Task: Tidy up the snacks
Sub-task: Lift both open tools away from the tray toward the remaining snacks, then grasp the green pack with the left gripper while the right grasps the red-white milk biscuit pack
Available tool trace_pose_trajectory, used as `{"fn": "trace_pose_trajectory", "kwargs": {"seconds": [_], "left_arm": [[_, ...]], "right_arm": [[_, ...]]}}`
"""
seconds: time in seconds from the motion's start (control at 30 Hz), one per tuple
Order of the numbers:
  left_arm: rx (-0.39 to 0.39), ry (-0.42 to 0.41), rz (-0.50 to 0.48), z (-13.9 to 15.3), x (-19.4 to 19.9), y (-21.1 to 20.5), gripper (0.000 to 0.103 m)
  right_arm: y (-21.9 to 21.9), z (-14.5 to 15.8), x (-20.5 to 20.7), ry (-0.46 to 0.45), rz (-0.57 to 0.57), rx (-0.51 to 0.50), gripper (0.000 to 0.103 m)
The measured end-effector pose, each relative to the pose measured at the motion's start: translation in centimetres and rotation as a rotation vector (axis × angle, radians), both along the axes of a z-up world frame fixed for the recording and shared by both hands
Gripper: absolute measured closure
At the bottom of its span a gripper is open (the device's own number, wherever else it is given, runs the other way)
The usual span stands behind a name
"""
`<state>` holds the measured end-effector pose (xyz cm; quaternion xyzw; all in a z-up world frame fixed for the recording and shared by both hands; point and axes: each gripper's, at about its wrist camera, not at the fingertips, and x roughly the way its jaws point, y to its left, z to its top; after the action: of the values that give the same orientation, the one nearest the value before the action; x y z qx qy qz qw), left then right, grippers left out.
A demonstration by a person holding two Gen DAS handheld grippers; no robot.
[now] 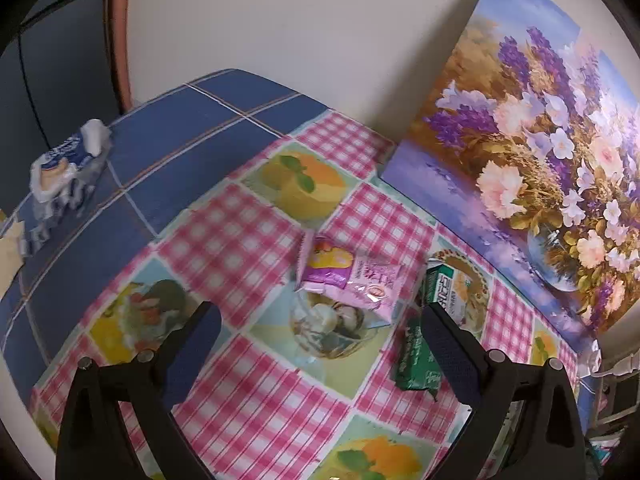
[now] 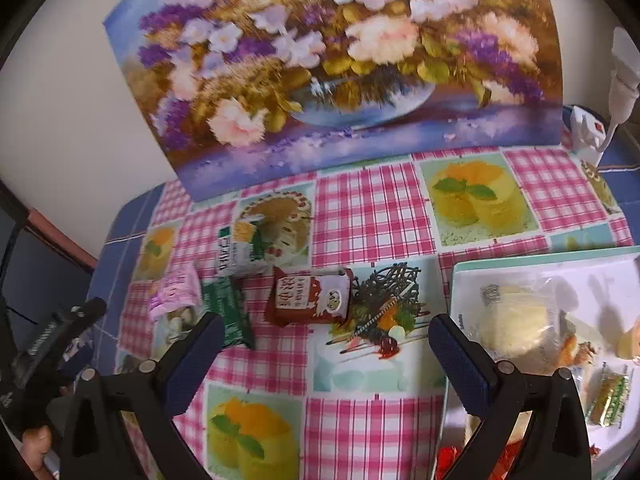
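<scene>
Snack packets lie on the pink checked tablecloth. In the left wrist view a pink packet (image 1: 352, 278) lies just ahead of my open, empty left gripper (image 1: 320, 316), with a dark green packet (image 1: 416, 360) and a green-and-white packet (image 1: 448, 292) by its right finger. In the right wrist view a brown-red packet (image 2: 310, 298) lies just ahead of my open, empty right gripper (image 2: 326, 324). The dark green packet (image 2: 228, 310), green-and-white packet (image 2: 238, 250) and pink packet (image 2: 174, 292) lie to its left. A white tray (image 2: 456, 280) at right holds several wrapped snacks.
A flower painting (image 2: 332, 64) leans on the wall behind the table. A tissue pack (image 1: 64, 168) sits on the blue cloth far left. A white power strip (image 2: 588, 132) and plug are at the back right. The left gripper's handle (image 2: 52, 344) shows at lower left.
</scene>
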<state>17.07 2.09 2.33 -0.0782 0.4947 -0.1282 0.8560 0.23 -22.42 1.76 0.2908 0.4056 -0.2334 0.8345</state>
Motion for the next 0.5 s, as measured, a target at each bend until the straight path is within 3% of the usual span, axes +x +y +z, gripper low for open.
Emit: {"fn": "trace_pose_trajectory", "kwargs": {"seconds": [0.17, 0.3, 0.5], "left_arm": [[0.001, -0.016, -0.05, -0.7, 0.2, -2.6, 0.003], [-0.05, -0.01, -0.09, -1.4, 0.1, -4.6, 0.003], [0.014, 0.013, -0.154, -3.0, -0.1, -7.5, 0.003]], "right_arm": [[-0.5, -1.9, 1.4, 0.017, 0.011, 0.02, 0.0], [-0.7, -2.8, 2.3, 0.035, 0.024, 0.003, 0.0], [-0.6, -4.5, 3.7, 0.062, 0.047, -0.006, 0.0]]}}
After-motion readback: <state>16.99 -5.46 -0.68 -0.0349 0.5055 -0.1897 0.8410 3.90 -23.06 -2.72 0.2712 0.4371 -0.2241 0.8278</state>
